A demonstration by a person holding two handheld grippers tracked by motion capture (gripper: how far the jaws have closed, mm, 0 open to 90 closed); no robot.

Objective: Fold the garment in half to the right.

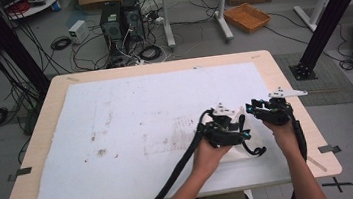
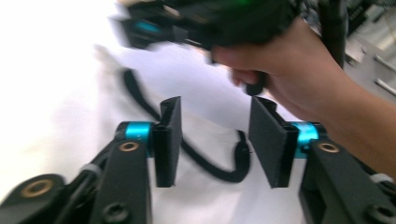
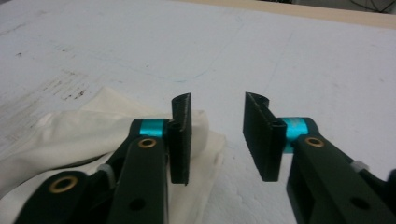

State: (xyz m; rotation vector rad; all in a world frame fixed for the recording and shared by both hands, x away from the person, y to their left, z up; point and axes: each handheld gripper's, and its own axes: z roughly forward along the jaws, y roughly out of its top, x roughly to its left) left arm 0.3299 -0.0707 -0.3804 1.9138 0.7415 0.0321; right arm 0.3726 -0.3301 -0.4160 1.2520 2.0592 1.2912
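- A cream fabric bag (image 3: 93,135) lay flat on the near right part of the bench (image 1: 42,130), on a white felt-like mat (image 1: 131,119) marked with brownish stains.
- The cloth looked soft, thin and matte, creased into shallow folds, with a rounded corner just beside the right hand-held gripper's fingertips in the right gripper view.
- A black woven strap (image 2: 205,163) ran from the bag and curved in a loose loop across the pale cloth; in the high view it curled out on the mat near the person's hands.
- The left hand-held gripper (image 2: 215,140) stood spread, its flat, rectangular black pads apart with the strap lying beyond the gap and nothing pinched between them.
- The right hand-held gripper (image 3: 217,140) was likewise spread, pads apart above the bare mat, with the bag's corner behind its left pad and not pressed by it.
- Both tools showed matte black arms, turquoise metal collars and brass-coloured rivets.
- In the high view the two tools sat close together over the bag, each held in a bare hand, thick black cables trailing toward the bench's near edge.
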